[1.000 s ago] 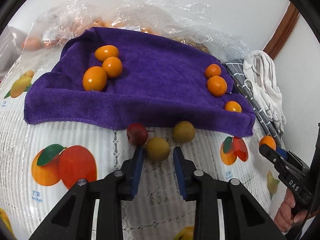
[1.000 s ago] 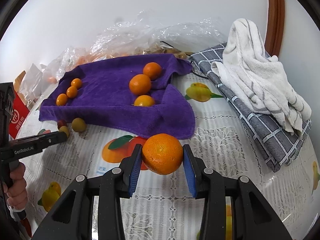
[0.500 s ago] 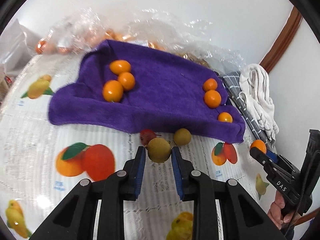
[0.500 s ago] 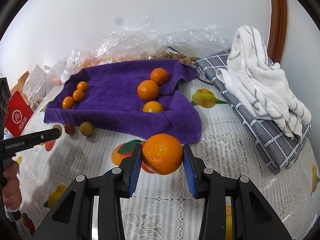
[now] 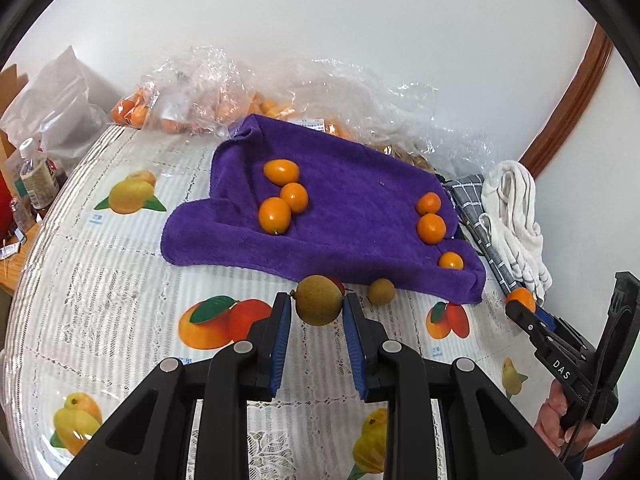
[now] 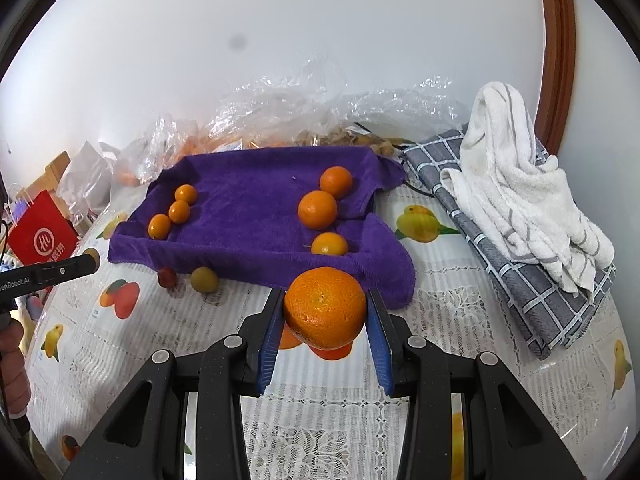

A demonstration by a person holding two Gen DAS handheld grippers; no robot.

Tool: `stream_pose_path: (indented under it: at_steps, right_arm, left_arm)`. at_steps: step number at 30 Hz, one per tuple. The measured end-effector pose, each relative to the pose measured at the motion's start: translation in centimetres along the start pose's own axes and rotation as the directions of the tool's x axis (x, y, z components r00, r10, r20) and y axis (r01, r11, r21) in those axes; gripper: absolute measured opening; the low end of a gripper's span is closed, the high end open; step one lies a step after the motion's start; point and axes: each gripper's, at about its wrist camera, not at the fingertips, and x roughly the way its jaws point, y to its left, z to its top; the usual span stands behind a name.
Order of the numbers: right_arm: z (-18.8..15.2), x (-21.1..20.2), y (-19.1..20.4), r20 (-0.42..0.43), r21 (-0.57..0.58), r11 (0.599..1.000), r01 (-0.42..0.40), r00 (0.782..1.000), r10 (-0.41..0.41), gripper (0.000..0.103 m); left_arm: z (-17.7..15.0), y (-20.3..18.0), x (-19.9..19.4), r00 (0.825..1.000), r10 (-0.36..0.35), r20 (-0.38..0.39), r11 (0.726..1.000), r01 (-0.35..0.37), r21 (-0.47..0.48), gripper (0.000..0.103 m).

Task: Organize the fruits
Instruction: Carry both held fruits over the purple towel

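**Ana:** Fruit-printed tablecloth point(image 5: 120, 280) covers the whole surface, against a plain white wall. How do the tongs stand?

**Ben:** Left gripper point(image 5: 316, 312) is pinching a small brownish-green fruit point(image 5: 319, 300) between its blue pads, lifted clear of the cloth. Right gripper point(image 6: 325, 312) is clamped on a mandarin point(image 6: 325, 307), also held off the table.

**Ana:** And outward from there?

**Ben:** Just beyond both sits the purple towel point(image 5: 352, 200). Three kumquats point(image 5: 280, 196) cluster on its left side, three small oranges point(image 6: 320, 208) on its right. One more brownish-green fruit point(image 5: 381, 291) and a small red fruit point(image 6: 167, 277) lie on the tablecloth at the towel's near edge, close together.

**Ana:** What could go wrong?

**Ben:** Both held fruits are round and gripped only at their sides; a tilt or slackened squeeze would likely let one slip and roll. Dropping the mandarin onto the towel's raised fold may send it back off. Released among the oranges, it could also knock them out of their group.
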Motion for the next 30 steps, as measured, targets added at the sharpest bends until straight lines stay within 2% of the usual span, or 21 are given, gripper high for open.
stream_pose_path:
  at_steps: [16,30]
  right_arm:
    - [0.3,0.4,0.3,-0.008,-0.011,1.0,0.009,1.0,-0.009,0.04]
    - [2.9,1.2,-0.4,0.014,-0.016,1.0,0.025,1.0,-0.025,0.04]
  left_arm:
    - [0.1,0.0,-0.3,1.0,-0.005,0.003,1.0,0.005,0.005,0.025]
    - [3.3,0.8,-0.1,0.999,0.018,0.045,1.0,-0.019,0.009,0.025]
